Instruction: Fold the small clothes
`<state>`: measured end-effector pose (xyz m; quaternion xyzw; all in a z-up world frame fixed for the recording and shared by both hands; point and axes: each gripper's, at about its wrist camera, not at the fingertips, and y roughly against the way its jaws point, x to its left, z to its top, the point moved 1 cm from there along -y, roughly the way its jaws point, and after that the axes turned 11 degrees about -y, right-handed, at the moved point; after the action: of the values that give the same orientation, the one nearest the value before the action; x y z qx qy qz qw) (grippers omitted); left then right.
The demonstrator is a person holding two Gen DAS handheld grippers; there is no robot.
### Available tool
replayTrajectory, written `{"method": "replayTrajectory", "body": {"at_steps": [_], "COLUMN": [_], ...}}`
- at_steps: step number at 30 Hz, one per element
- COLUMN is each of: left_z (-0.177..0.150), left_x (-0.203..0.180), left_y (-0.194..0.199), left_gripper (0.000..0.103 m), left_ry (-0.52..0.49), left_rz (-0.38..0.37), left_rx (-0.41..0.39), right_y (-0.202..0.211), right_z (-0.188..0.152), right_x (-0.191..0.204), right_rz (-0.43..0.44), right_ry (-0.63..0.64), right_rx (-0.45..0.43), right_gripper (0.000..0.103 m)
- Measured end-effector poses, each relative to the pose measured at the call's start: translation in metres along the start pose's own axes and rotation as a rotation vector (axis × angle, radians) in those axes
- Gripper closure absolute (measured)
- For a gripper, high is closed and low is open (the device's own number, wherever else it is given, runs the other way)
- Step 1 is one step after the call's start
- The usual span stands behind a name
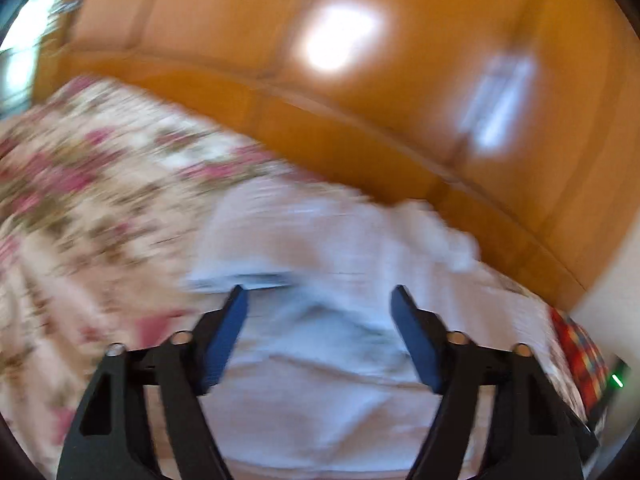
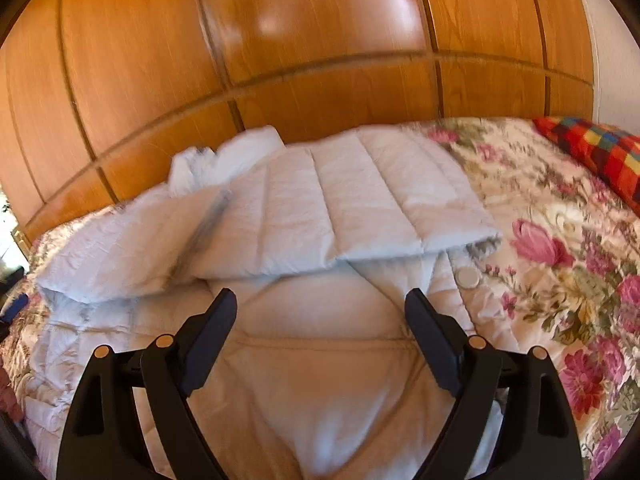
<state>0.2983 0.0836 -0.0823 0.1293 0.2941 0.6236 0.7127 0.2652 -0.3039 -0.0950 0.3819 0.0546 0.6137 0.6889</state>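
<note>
Both tongs, left (image 1: 318,300) and right (image 2: 320,304), gape, tilted over the seemingly untouched white garment (image 2: 360,200).

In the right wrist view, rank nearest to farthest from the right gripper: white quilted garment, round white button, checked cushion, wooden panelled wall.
1. white quilted garment: directly under and ahead of the right gripper, whose jaws stand open.
2. round white button: just right, at the garment's edge.
3. checked cushion: far right on the floral bedspread.
4. wooden panelled wall: behind the bed.

Left gripper (image 1: 319,294) and right gripper (image 2: 320,298) — black, blue-padded, brass-coloured pins.
</note>
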Motion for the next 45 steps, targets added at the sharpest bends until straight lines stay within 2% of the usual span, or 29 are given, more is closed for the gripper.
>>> {"method": "replayTrajectory", "body": {"at_steps": [1, 2, 4, 6, 9, 11, 13, 15, 16, 17, 20, 22, 24, 27, 30, 35, 36, 38, 39, 41, 43, 45], "left_z": [-0.002, -0.003, -0.008, -0.012, -0.008, -0.002, 0.002, 0.003, 0.001, 0.001, 0.003, 0.006, 0.007, 0.000, -0.005, -0.008, -0.009, -0.010, -0.011, -0.006, 0.007, 0.023], "left_x": [0.016, 0.027, 0.045, 0.052, 0.054, 0.058, 0.062, 0.064, 0.064, 0.065, 0.067, 0.070, 0.075, 0.081, 0.083, 0.089, 0.087, 0.080, 0.075, 0.065, 0.047, 0.023], "left_y": [-0.005, -0.009, -0.014, -0.021, -0.041, -0.046, -0.053, -0.058, -0.060, -0.063, -0.062, -0.063, -0.065, -0.070, -0.068, -0.062, -0.059, -0.042, -0.030, -0.012, 0.002, 0.000], "left_gripper": [0.051, 0.055, 0.055, 0.055, 0.055, 0.055, 0.055, 0.055, 0.055, 0.055, 0.055, 0.055, 0.055, 0.052, 0.052, 0.052, 0.052, 0.052, 0.052, 0.052, 0.052, 0.052], "left_ry": [0.040, 0.066, 0.118, 0.142, 0.159, 0.185, 0.208, 0.201, 0.197, 0.199, 0.203, 0.213, 0.239, 0.274, 0.285, 0.328, 0.320, 0.285, 0.271, 0.219, 0.115, -0.006], "left_rz": [0.044, 0.068, 0.106, 0.101, 0.082, 0.073, 0.065, 0.079, 0.088, 0.084, 0.082, 0.087, 0.093, 0.056, 0.037, 0.010, 0.020, 0.048, 0.053, 0.052, 0.079, 0.085], "left_rx": [0.055, 0.087, 0.129, 0.170, 0.240, 0.230, 0.227, 0.216, 0.223, 0.227, 0.216, 0.204, 0.191, 0.180, 0.149, 0.131, 0.134, 0.122, 0.093, 0.022, -0.043, -0.061], "right_y": [0.005, 0.008, 0.008, 0.002, -0.025, -0.048, -0.061, -0.071, -0.076, -0.076, -0.062, -0.051, -0.049, -0.068, -0.084, -0.096, -0.094, -0.083, -0.075, -0.055, -0.046, -0.044], "right_z": [0.002, 0.005, 0.011, 0.017, 0.028, 0.031, 0.031, 0.028, 0.027, 0.026, 0.042, 0.059, 0.070, 0.070, 0.057, 0.049, 0.049, 0.054, 0.057, 0.062, 0.065, 0.063], "right_x": [0.005, 0.012, 0.028, 0.041, 0.051, 0.052, 0.054, 0.059, 0.065, 0.068, 0.074, 0.069, 0.062, 0.051, 0.043, 0.040, 0.038, 0.035, 0.035, 0.042, 0.056, 0.072], "right_rz": [0.025, 0.056, 0.112, 0.165, 0.201, 0.233, 0.218, 0.218, 0.241, 0.249, 0.222, 0.172, 0.119, 0.091, 0.101, 0.079, 0.077, 0.048, 0.030, 0.046, 0.079, 0.119], "right_ry": [0.009, 0.018, 0.032, 0.018, -0.086, -0.188, -0.227, -0.231, -0.217, -0.206, -0.140, -0.114, -0.110, -0.117, -0.126, -0.113, -0.120, -0.118, -0.107, -0.080, -0.037, 0.016], "right_rx": [-0.001, 0.015, 0.056, 0.102, 0.219, 0.300, 0.338, 0.366, 0.401, 0.411, 0.316, 0.221, 0.173, 0.212, 0.251, 0.252, 0.251, 0.213, 0.178, 0.100, 0.076, 0.085], "right_gripper": [0.026, 0.028, 0.029, 0.035, 0.038, 0.039, 0.043, 0.069, 0.096, 0.098, 0.099, 0.100, 0.100, 0.100, 0.100, 0.096, 0.095, 0.076, 0.070, 0.059, 0.059, 0.059]}}
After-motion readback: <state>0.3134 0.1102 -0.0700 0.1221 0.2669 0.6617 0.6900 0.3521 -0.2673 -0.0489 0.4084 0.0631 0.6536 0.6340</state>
